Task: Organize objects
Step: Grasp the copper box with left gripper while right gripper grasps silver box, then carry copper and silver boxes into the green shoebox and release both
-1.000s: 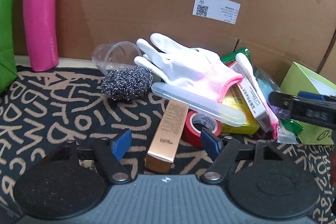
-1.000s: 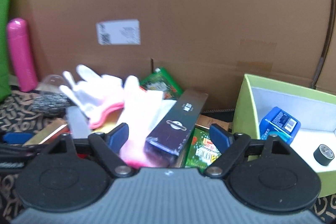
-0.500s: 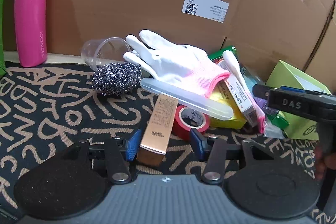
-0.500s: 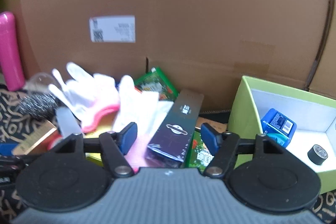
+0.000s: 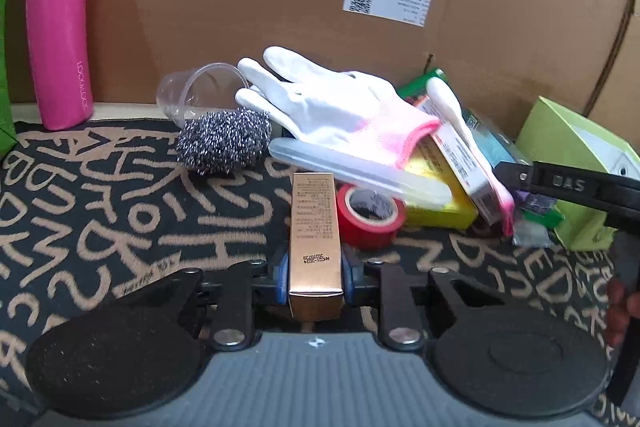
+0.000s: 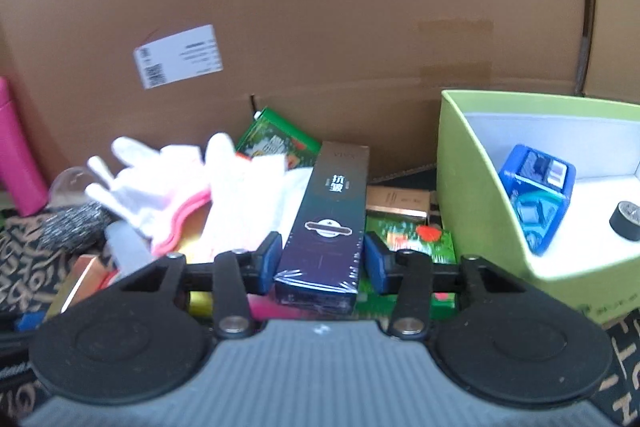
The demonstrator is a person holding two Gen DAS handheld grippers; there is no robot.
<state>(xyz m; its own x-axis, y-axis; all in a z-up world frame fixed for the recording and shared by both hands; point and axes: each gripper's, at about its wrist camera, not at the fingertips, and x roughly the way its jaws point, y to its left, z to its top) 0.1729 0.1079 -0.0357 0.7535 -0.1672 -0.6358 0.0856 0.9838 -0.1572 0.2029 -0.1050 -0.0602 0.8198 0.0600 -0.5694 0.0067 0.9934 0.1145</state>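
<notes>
The left claw (image 5: 315, 277) is squeezed tight on the near end of the long gold cardboard box (image 5: 315, 227), which points straight away from it, while the right claw (image 6: 319, 261), half open around the long dark blue box (image 6: 326, 223), sits nearer the light green open box (image 6: 472, 187).

The right claw (image 6: 319, 259) straddles the near end of a dark shrink-wrapped box (image 6: 326, 227) atop the clutter, blue pads just beside its sides, with a lime-green box (image 6: 472, 187) at right.
</notes>
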